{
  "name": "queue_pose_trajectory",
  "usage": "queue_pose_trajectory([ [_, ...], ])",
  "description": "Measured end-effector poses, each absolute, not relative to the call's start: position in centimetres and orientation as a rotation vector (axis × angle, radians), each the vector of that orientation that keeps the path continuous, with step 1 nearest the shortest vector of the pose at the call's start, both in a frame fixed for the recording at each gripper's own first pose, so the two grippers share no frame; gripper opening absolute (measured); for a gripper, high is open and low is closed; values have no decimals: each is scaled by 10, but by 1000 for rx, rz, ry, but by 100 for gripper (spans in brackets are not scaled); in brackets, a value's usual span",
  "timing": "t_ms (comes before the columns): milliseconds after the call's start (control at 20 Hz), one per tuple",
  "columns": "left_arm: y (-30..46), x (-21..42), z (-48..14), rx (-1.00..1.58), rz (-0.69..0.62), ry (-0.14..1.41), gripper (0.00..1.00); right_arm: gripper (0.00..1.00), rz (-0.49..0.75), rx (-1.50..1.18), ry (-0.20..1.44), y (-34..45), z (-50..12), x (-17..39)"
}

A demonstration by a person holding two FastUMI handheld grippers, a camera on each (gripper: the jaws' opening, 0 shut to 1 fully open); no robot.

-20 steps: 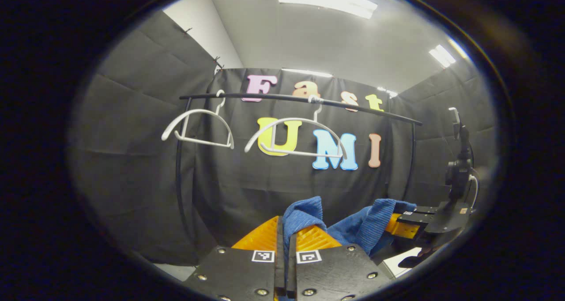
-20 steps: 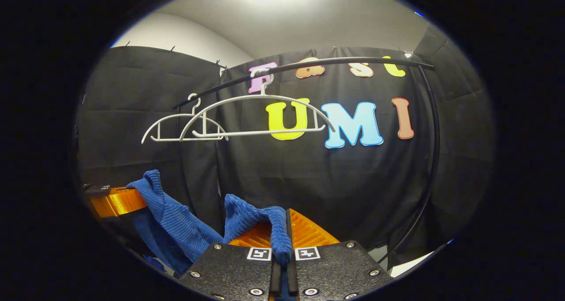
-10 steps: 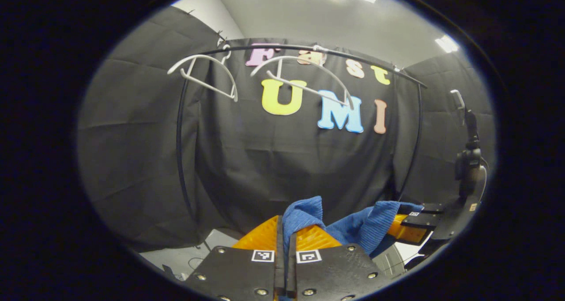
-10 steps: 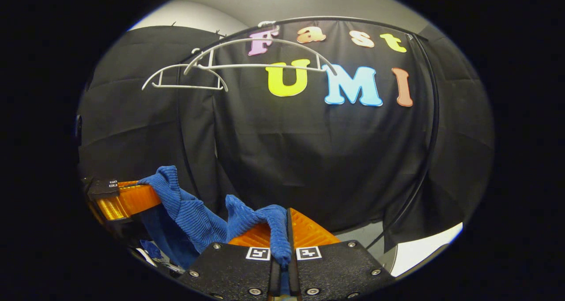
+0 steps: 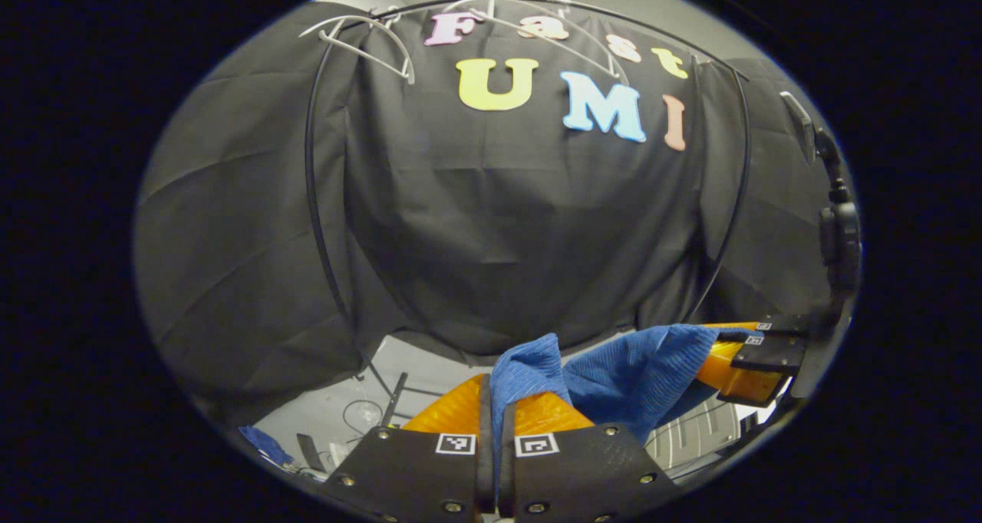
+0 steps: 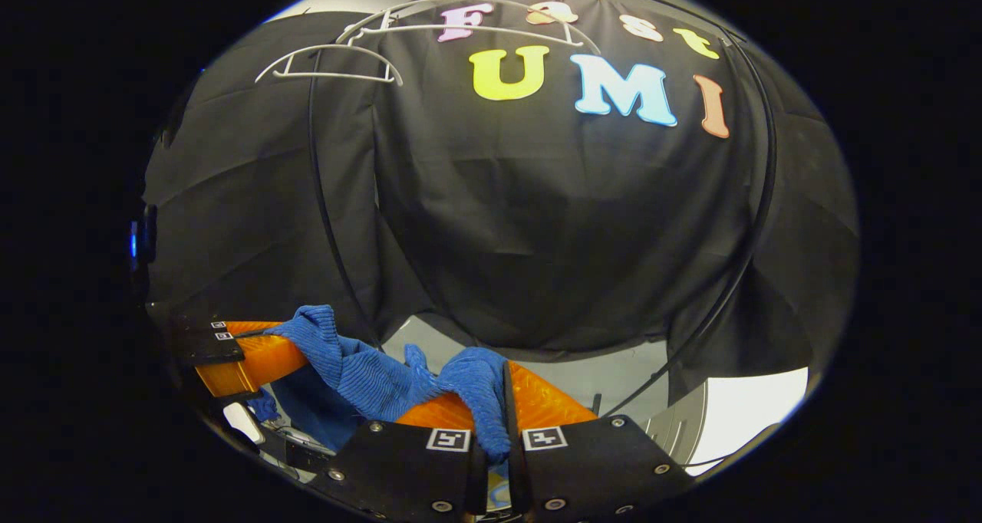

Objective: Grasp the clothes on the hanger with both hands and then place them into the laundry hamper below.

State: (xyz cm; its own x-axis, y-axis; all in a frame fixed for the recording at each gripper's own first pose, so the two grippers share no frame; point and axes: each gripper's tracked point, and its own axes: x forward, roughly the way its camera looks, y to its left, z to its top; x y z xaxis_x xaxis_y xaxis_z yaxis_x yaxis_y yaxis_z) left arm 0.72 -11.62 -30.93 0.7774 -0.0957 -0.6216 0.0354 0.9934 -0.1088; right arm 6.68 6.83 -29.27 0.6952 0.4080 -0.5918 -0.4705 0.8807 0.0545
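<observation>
Two bare white hangers [image 5: 368, 36] on the black rail [image 5: 314, 201] above me, my left gripper [image 5: 491, 400] pinching the blue garment [image 5: 614, 373], cloth stretched across to my right gripper [image 6: 502, 400] clamped on its other end, hamper rim [image 5: 690, 435] glimpsed below.

Black cloth walls [image 5: 230, 224], pale grey floor [image 6: 614, 373], black rail frame [image 6: 326, 201].

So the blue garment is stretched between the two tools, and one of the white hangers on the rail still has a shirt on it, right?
Not quite. Both white hangers on the rail are bare, as the right gripper view shows. The rest holds: the blue garment stretches between the right tool and the left tool, each shut on it.
</observation>
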Motion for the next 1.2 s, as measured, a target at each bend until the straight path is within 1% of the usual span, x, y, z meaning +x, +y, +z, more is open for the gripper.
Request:
queue_pose_trajectory([
  [50,-117,-3,-324,-74,-68,708,7,12,497,-117,656,70,-302,60],
  [100,-116,-11,-338,-59,-65,740,5,12,501,-123,675,70,-308,54],
  [150,-117,-19,-349,-55,-68,772,5,17,501,-121,692,69,-315,49],
  [200,-116,-24,-357,-56,-71,799,8,20,502,-121,722,68,-324,44],
  [250,-113,-29,-363,-49,-61,821,8,31,506,-112,747,68,-329,37],
  [300,-109,-32,-368,-39,-52,837,17,36,505,-95,742,67,-327,33],
  [350,-107,-32,-369,-33,-56,839,33,50,500,-94,733,68,-327,32],
  [400,-104,-31,-364,-32,-54,819,50,58,496,-103,723,68,-325,32],
  [450,-100,-30,-354,-30,-52,795,66,72,493,-113,714,69,-324,32],
  [500,-97,-28,-345,-27,-51,769,83,77,489,-120,703,68,-320,32],
  [550,-95,-27,-334,-25,-52,743,84,87,479,-123,691,63,-316,34],
  [650,-92,-21,-308,-28,-55,691,96,94,458,-114,669,59,-307,37],
  [700,-91,-17,-295,-32,-58,664,92,94,445,-109,653,57,-299,38],
  [900,-90,2,-228,-42,-67,535,93,94,398,-97,551,52,-248,39],
  [950,-89,7,-214,-36,-68,500,86,94,378,-94,518,48,-234,43],
  [1000,-87,14,-196,-32,-66,460,99,94,357,-92,482,42,-218,46],
  [1050,-87,20,-176,-33,-69,422,99,94,342,-87,444,37,-201,50],
  [1100,-88,26,-158,-37,-69,384,86,94,327,-85,405,31,-184,54],
  [1200,-89,32,-124,-54,-67,318,92,94,298,-91,324,16,-150,62],
])
